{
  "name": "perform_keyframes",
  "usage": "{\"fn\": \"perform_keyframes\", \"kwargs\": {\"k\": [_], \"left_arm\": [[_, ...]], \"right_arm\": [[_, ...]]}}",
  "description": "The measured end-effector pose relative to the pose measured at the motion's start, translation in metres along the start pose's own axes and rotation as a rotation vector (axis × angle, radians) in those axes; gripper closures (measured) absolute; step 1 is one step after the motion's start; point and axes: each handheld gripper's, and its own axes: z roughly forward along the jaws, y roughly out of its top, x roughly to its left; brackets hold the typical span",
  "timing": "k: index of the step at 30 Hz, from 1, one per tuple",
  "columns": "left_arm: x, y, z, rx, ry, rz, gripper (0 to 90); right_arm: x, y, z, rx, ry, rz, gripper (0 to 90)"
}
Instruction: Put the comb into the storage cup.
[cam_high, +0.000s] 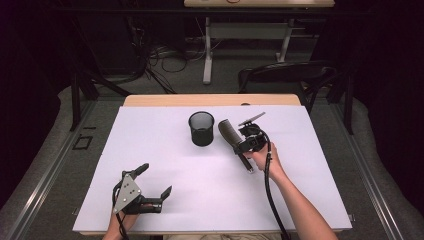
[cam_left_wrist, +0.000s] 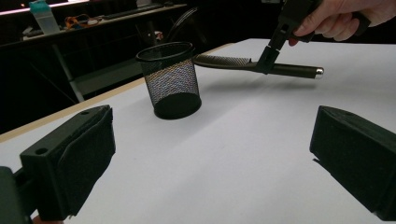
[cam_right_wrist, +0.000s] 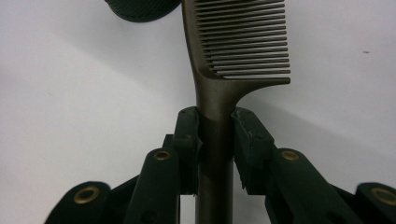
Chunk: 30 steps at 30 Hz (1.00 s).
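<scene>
- The right hand-held gripper (cam_high: 243, 141) is clamped on the handle of a dark comb (cam_right_wrist: 243, 42), its two pads pressing the stem just below the teeth.
- The comb (cam_left_wrist: 261, 66) hangs level and clear of the white-covered bench (cam_high: 165, 180), its toothed end pointing at a black mesh cup (cam_high: 201, 128) and its metal-tipped handle end pointing back toward the person.
- The cup (cam_left_wrist: 170, 79) stands upright and looks empty near the far middle of the bench, just beside the comb's teeth but not touching them.
- The left hand-held gripper (cam_high: 154, 179) rests low near the front left of the bench, its jaws wide apart with nothing between them, well apart from the cup.
- By the look of things, the pick-up is done; tipping the comb upright and lowering it into the cup seems to remain.
</scene>
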Motion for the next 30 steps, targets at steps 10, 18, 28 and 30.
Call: {"fn": "perform_keyframes", "kwargs": {"k": [10,18,28,30], "left_arm": [[0.001,-0.001,0.001,0.008,0.011,-0.002,0.1],[0.002,-0.001,0.001,0.011,0.015,-0.001,0.1],[0.003,-0.002,0.000,0.012,0.024,-0.004,0.1],[0.003,-0.002,-0.001,0.012,0.025,-0.005,0.1]], "right_arm": [[0.004,-0.007,-0.018,-0.090,0.029,-0.063,72.8],[0.005,-0.014,-0.023,-0.156,0.047,-0.106,72.8],[0.010,-0.022,-0.035,-0.236,0.065,-0.151,72.8],[0.010,-0.023,-0.038,-0.261,0.070,-0.162,72.9]]}}
